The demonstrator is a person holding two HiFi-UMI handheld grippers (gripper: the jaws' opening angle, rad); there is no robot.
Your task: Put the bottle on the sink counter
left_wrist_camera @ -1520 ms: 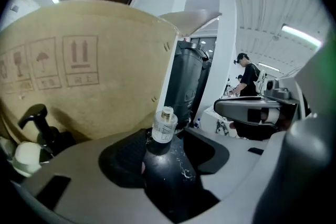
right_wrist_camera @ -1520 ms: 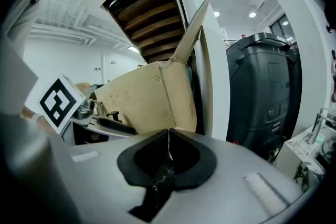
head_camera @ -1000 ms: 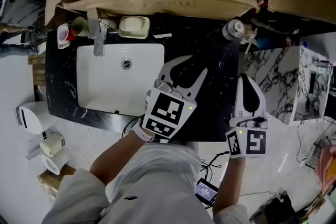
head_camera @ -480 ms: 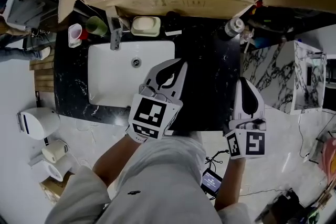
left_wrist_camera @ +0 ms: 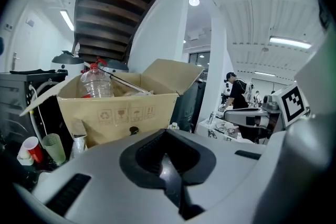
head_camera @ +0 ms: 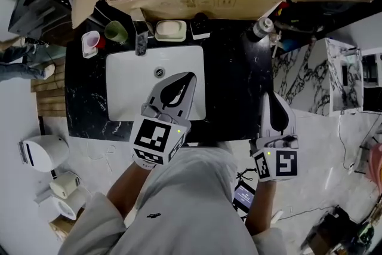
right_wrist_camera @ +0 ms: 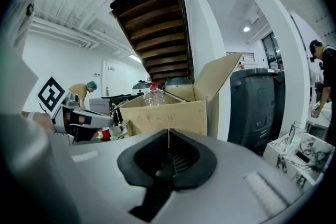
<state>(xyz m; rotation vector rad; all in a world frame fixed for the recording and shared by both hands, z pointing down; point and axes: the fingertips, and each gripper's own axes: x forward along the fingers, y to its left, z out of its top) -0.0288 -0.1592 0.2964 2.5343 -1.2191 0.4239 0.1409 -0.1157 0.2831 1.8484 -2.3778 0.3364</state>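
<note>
Head view is showing the left gripper (head_camera: 186, 78) hanging over the sink (head_camera: 128, 86), jaws pressed together on nothing. The bottle (head_camera: 261, 27) is standing at the counter's (head_camera: 236, 80) one o'clock corner. The right gripper (head_camera: 271, 98), likewise closed and empty, is hovering at four o'clock; a careless sweep risks tipping the bottle off that edge.

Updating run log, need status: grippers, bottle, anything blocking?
Left gripper shut, empty, over basin. Right gripper shut, empty, at sink counter right edge. Bottle standing on back right corner, clear of both.
</note>
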